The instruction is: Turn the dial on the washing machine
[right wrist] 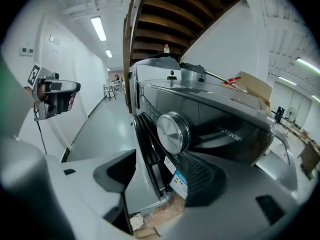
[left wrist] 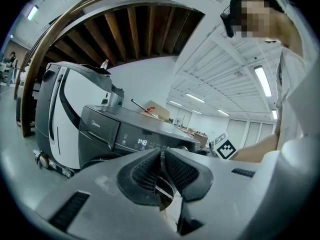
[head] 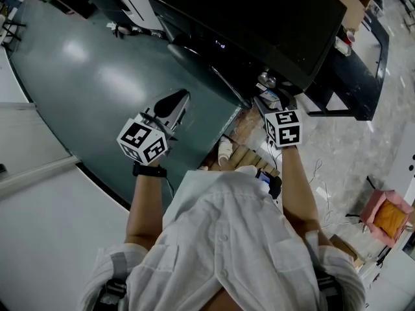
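Note:
The dark grey washing machine (head: pixel 259 24) fills the top of the head view. Its round silver dial (right wrist: pixel 173 130) sticks out of the front panel, seen also as a dial (head: pixel 266 79) from above. My right gripper (right wrist: pixel 160 171) is open, its jaws wide apart just short of the dial, touching nothing. The dial sits nearer the ribbed right pad (right wrist: pixel 200 176). My left gripper (left wrist: pixel 161 159) is shut with nothing in it, held off to the left of the machine (left wrist: pixel 125 134) over the floor. In the head view the left gripper (head: pixel 176 102) is well apart from the right gripper (head: pixel 270 94).
A cardboard box (right wrist: pixel 252 89) and loose items lie on the machine's top. A white appliance (left wrist: pixel 65 114) stands beyond it under a wooden stair (right wrist: pixel 165 14). Cardboard and wood scraps (head: pixel 243 151) lie at the machine's base. A pink crate (head: pixel 387 216) stands at right.

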A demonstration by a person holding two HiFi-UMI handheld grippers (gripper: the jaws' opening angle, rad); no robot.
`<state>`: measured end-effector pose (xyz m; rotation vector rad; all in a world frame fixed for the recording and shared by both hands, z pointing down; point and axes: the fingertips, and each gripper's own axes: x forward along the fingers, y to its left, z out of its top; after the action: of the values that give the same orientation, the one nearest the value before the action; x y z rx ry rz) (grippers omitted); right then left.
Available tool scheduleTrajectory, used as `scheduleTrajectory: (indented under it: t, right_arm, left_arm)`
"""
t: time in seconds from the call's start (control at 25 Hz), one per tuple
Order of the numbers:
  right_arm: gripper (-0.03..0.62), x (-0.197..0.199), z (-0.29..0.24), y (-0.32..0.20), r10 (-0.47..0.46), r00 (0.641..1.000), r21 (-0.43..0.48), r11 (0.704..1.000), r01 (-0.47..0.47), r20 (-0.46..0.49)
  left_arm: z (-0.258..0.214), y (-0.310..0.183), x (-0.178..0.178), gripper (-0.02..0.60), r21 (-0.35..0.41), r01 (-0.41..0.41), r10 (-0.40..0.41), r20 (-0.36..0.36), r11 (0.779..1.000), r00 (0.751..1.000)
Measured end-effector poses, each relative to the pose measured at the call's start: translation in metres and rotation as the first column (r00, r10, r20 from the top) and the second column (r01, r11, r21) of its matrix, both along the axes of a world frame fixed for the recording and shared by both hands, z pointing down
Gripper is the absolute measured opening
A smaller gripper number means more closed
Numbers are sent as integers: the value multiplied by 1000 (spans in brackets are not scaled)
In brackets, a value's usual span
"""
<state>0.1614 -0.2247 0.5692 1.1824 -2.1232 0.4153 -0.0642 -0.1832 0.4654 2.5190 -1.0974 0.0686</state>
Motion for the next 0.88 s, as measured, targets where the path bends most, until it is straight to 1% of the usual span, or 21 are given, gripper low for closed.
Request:
scheduleTrajectory:
  t: [0.16, 0.28, 0.32, 0.4, 0.48, 0.56, 0.64, 0.72, 0.8, 0.84, 0.88]
  right_arm:
    - [302, -6, 10, 0, -18, 1000, -33, 999, 18, 6]
    - [291, -8, 12, 4, -14, 1000, -57, 998, 15, 25]
    - [296, -11, 13, 9, -28, 999, -74, 997, 29, 24]
    - [291, -26, 9, 19, -98, 995, -81, 992, 99, 11]
    - [280, -50, -12, 20, -189, 982, -22, 982, 189, -15]
    - [269, -69, -41, 6, -235, 971, 75, 968, 238, -44]
    - [268, -73, -56, -12, -229, 970, 133, 962, 238, -79]
    - [276, -62, -52, -23, -214, 962, 141, 961, 239, -173]
    - [281, -48, -42, -24, -210, 937, 142, 956, 256, -278]
    - [269, -42, -40, -22, -205, 930, 147, 955, 258, -304]
    - [284, -38, -40, -19, -196, 929, 150, 956, 252, -313]
  left_arm:
    - [1, -2, 3, 29, -2, -3, 3, -1, 1000, 1000]
    - [2, -2, 4, 29, -2, -2, 2, -3, 1000, 1000]
    - [2, -2, 4, 29, -1, 0, 0, -5, 1000, 1000]
    - [2, -2, 2, 29, 0, 5, -5, -8, 1000, 1000]
    - [1, -3, 1, 29, -1, 10, -10, -10, 1000, 1000]
    - [1, -3, -1, 29, 0, 15, -15, -11, 1000, 1000]
    - [0, -3, -2, 29, 3, 19, -19, -13, 1000, 1000]
    - [0, -2, -2, 29, 5, 20, -20, -14, 1000, 1000]
    - [0, 0, -2, 29, 4, 19, -19, -16, 1000, 1000]
    - [0, 0, -2, 29, 2, 19, -19, -17, 1000, 1000]
    - [1, 1, -3, 29, 1, 21, -21, -18, 1000, 1000]
